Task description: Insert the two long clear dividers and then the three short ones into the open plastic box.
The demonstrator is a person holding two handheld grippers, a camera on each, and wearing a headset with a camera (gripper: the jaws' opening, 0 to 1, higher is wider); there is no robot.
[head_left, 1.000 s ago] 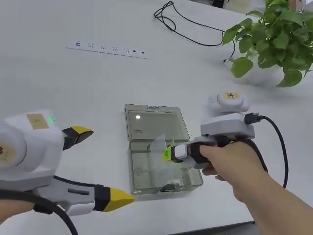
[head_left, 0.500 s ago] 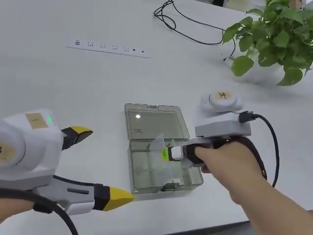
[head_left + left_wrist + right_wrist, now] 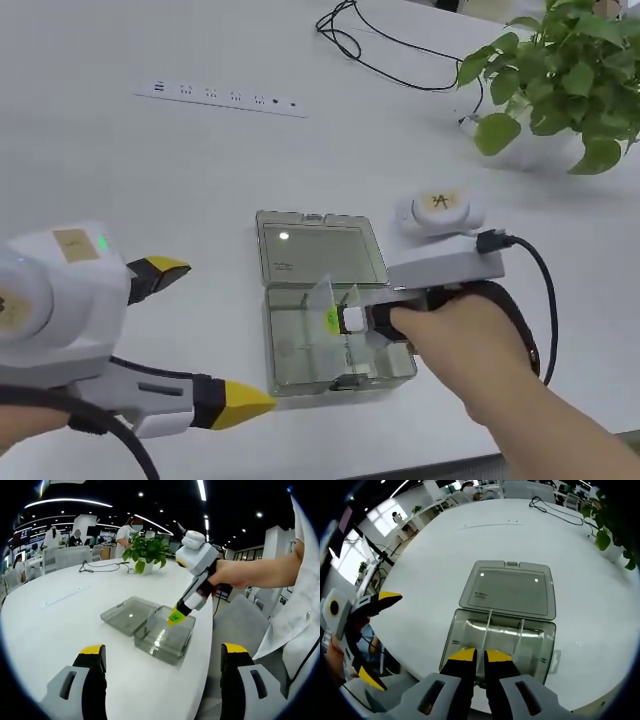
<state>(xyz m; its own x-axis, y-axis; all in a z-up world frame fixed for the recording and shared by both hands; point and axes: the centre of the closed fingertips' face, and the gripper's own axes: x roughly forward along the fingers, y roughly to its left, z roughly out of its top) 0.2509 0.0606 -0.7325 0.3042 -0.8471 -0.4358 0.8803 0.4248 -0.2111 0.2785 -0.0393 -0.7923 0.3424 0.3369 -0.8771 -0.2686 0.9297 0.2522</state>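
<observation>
Nothing legible. The box lid [image 3: 320, 250] bears a small blurred mark. Print on the power strip [image 3: 220, 100] is too small.

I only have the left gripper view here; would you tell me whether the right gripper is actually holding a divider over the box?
Observer: Yes. In the right gripper view, the right gripper is shut on a thin clear divider that runs across the box toward the hinge side.
Operator: Thank you. Is there another one in the box?
Observer: Yes, a second divider stands in the box beside the held one, roughly parallel to it.
Operator: Is the held one fully seated?
Observer: I cannot call it seated; in the head view, its upper edge rises above the box's rim.
</observation>
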